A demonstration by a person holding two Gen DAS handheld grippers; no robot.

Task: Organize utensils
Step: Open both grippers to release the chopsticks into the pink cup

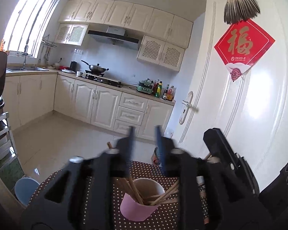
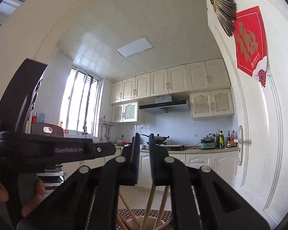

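A pink cup (image 1: pixel 138 209) stands on a brown dotted tablecloth (image 1: pixel 98 201) and holds several wooden chopsticks (image 1: pixel 136 191) that lean out to both sides. My left gripper (image 1: pixel 145 134) hovers just above the cup, open, with only the far cabinets showing between its blue pads. In the right wrist view my right gripper (image 2: pixel 144 143) is above the same chopsticks (image 2: pixel 149 201), its fingers a narrow gap apart with nothing visible between them. The chopstick tops run up behind its finger blocks. The cup's rim (image 2: pixel 136 219) shows at the bottom edge.
The right gripper's body (image 1: pixel 220 149) is close on the right of the left one. The left gripper's body (image 2: pixel 48 147) and a hand (image 2: pixel 32 197) fill the left side. A blue stool (image 1: pixel 25 189) stands by the table. A white door (image 1: pixel 249 105) is near on the right.
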